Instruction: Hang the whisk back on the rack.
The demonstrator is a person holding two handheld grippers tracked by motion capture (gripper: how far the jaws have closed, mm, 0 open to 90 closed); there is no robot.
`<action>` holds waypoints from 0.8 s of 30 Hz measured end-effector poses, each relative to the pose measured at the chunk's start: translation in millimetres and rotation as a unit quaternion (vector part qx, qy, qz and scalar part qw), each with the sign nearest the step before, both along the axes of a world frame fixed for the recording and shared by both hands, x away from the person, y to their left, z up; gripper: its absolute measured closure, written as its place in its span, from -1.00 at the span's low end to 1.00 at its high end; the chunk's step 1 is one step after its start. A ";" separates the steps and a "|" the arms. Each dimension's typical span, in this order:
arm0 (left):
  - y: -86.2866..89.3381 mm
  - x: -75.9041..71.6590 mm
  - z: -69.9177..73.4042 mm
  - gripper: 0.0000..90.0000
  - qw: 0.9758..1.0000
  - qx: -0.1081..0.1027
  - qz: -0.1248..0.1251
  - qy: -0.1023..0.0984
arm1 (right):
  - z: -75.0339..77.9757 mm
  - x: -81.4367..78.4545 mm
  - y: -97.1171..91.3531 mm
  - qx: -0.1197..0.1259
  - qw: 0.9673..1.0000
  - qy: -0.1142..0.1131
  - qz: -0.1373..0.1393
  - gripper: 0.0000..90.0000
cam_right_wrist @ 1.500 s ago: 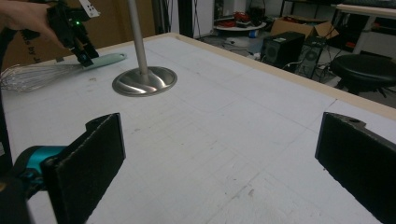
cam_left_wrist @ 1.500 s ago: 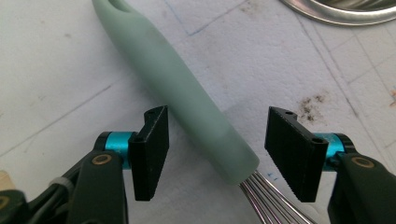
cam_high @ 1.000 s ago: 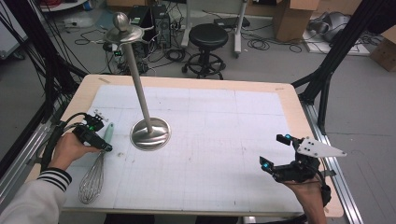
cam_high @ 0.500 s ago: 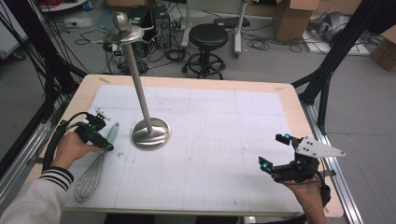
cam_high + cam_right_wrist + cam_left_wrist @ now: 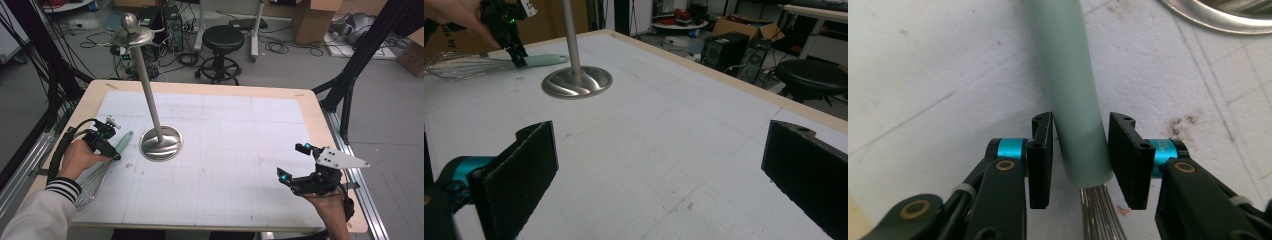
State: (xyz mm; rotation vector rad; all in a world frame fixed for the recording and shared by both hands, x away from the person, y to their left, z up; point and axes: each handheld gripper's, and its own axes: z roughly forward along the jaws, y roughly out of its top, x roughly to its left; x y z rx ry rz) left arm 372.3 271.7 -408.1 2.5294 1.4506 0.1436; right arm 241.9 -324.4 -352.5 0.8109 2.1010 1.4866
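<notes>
A wire whisk point(image 5: 92, 182) with a pale green handle point(image 5: 125, 139) lies at the table's left, left of the steel stand's base point(image 5: 161, 143). My left gripper point(image 5: 116, 156) points down over it. In the left gripper view the handle point(image 5: 1068, 75) lies between the jaws of the left gripper point(image 5: 1080, 160), which have just been closing. The pads point(image 5: 1040, 165) stand close along the handle's sides and I see no firm press. My right gripper point(image 5: 292, 161) hovers at the front right, wide open with nothing between its pads point(image 5: 524, 170).
The steel stand's pole point(image 5: 150, 95) rises from its round base to a dish-shaped top point(image 5: 132, 34). A white grid mat point(image 5: 230, 150) covers the wooden table. Beyond the far edge are a black stool point(image 5: 223, 37), cables and boxes.
The left hand has shifted slightly over the whisk handle. The right hand and the stand have not moved.
</notes>
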 end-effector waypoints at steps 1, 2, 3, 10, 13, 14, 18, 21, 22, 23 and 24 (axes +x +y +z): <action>-0.2 -0.6 -0.3 0.51 1.000 0.002 -0.004 -0.003 | 0.1 -0.2 0.3 0.001 1.000 0.001 0.000 -0.99; -1.0 -1.6 -0.4 0.54 1.000 0.013 -0.012 -0.011 | 0.2 -0.4 0.4 0.002 1.000 0.001 0.000 -0.99; -1.0 -1.6 -0.4 0.54 1.000 0.012 -0.010 -0.011 | 0.1 -0.2 0.1 0.001 1.000 0.000 0.000 -0.99; -0.5 -2.9 0.1 0.55 1.000 0.014 -0.016 -0.015 | 0.2 -0.2 -0.7 0.001 1.000 -0.001 -0.002 -0.99; 0.7 -4.3 2.0 0.55 1.000 0.008 -0.019 -0.019 | 0.1 -0.3 -0.7 0.001 1.000 0.001 -0.001 -0.99; 1.3 -5.0 2.9 0.55 1.000 0.004 -0.019 -0.023 | 0.0 -0.3 -0.7 0.001 1.000 0.001 -0.001 -0.99; 4.6 -7.8 8.4 0.55 0.999 -0.009 -0.024 -0.032 | 0.3 -0.4 -0.6 0.001 1.000 0.001 -0.002 -0.99; 4.4 -12.6 13.8 0.55 0.998 -0.019 -0.038 -0.050 | 0.6 -0.2 -0.3 0.000 1.000 0.000 -0.001 -0.99; 4.4 -13.6 15.2 0.55 0.998 -0.020 -0.045 -0.050 | 0.8 -0.2 -0.1 0.001 1.000 0.000 0.000 -0.99; 3.6 -16.0 17.5 0.55 0.997 -0.017 -0.053 -0.059 | 0.9 -0.4 -0.1 0.001 1.000 0.000 -0.001 -0.99; 3.5 -17.2 19.1 0.55 0.996 -0.016 -0.057 -0.062 | 1.0 -0.2 -0.1 0.001 1.000 -0.001 -0.001 -0.99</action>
